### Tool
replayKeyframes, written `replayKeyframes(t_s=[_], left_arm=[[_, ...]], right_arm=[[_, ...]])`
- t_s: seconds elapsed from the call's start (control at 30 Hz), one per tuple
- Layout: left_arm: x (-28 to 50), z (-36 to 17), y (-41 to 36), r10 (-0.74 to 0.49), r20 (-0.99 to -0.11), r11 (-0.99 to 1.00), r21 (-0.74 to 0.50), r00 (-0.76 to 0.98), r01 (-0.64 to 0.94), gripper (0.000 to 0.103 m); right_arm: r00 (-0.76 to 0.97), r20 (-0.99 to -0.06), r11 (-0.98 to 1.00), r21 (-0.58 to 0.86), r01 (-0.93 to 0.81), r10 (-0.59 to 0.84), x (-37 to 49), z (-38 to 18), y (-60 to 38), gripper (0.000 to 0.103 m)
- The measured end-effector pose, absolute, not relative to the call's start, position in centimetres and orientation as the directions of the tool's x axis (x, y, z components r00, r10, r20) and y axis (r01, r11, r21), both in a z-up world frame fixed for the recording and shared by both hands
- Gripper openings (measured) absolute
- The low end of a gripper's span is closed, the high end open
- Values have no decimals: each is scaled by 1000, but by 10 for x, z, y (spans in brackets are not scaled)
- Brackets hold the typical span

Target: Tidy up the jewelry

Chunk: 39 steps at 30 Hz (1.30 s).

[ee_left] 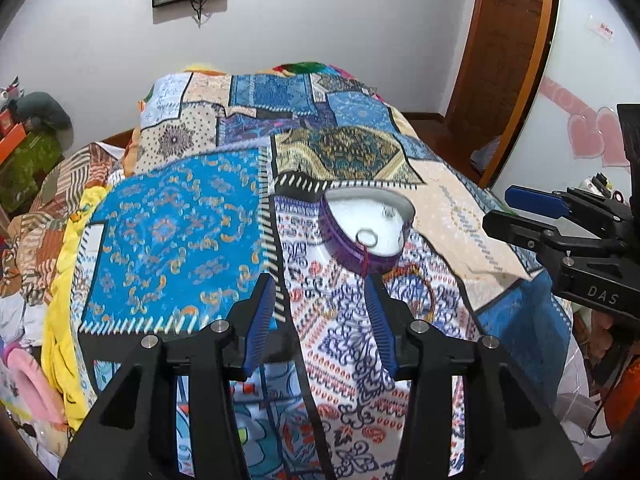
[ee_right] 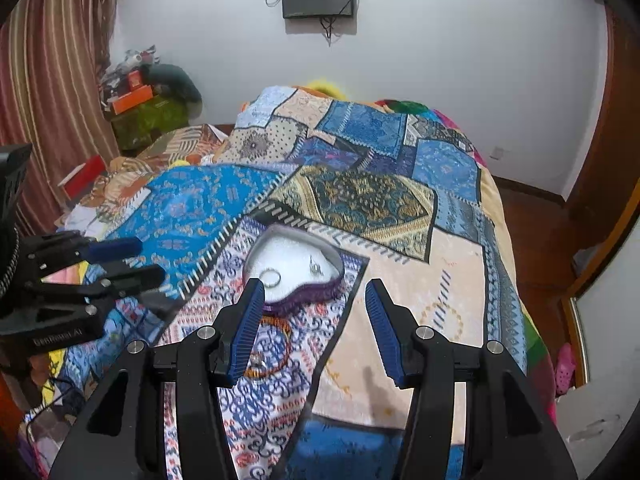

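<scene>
A purple heart-shaped jewelry box (ee_left: 360, 236) with a white lining lies open on the patchwork bedspread; it also shows in the right wrist view (ee_right: 298, 276). Inside lie a silver ring (ee_left: 367, 237) (ee_right: 271, 278) and a small silver earring (ee_right: 315, 267). A red-orange bangle (ee_right: 276, 350) with a ring by it lies on the cloth just in front of the box, also in the left wrist view (ee_left: 418, 286). My left gripper (ee_left: 322, 296) is open and empty, just short of the box. My right gripper (ee_right: 314, 304) is open and empty, over the box's near edge.
The patchwork bedspread (ee_left: 192, 232) covers a raised bed that falls away on all sides. Piled clothes and boxes (ee_right: 136, 112) sit at the far left by a striped curtain. A wooden door (ee_left: 508, 40) and wood floor are to the right.
</scene>
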<state>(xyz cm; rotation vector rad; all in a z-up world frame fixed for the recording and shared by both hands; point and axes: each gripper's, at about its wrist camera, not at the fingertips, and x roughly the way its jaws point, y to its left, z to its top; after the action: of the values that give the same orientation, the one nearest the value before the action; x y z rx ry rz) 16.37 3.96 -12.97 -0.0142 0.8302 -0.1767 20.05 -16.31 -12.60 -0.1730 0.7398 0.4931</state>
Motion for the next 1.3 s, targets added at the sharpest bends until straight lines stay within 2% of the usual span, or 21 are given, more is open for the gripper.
replayKeyframes(t_s=[0.37,0.53,0.7,0.77,0.83,0.9,0.97,1.13,1.3], left_arm=[[156,-177,22,-193,-815,976,-100,547,196,45],[158,-186,12,-207,-822,972,-114,531,203,45],[164,-188,11,-224,-817,970,-134,532,202,33],[167,-191,11,-231,-819,969,-143,525,204,31],[170,-193,10,-244,-822,966,-155,515,209,30],[172,-195,9,-253,-821,963,-164,512,214,30],[173,-196,10,-265,-818,960,-175,511,218,30],[177,-198,10,-296,-812,952,-206,503,227,29],[181,-200,8,-323,-803,943,-228,501,242,16]], right_arm=[[547,-758,867,47,-497,355,189,-166,-164,49],[526,-770,861,60,-504,361,187,-175,-162,49],[501,-768,842,91,-532,399,188,-177,-159,49],[494,-765,833,96,-545,412,188,-178,-155,48],[490,-764,823,94,-560,420,188,-179,-150,44],[472,-770,812,101,-575,430,189,-183,-146,31],[455,-776,804,111,-584,438,192,-186,-142,26],[433,-785,789,112,-604,443,196,-190,-133,23],[412,-798,779,110,-618,440,199,-195,-128,20]])
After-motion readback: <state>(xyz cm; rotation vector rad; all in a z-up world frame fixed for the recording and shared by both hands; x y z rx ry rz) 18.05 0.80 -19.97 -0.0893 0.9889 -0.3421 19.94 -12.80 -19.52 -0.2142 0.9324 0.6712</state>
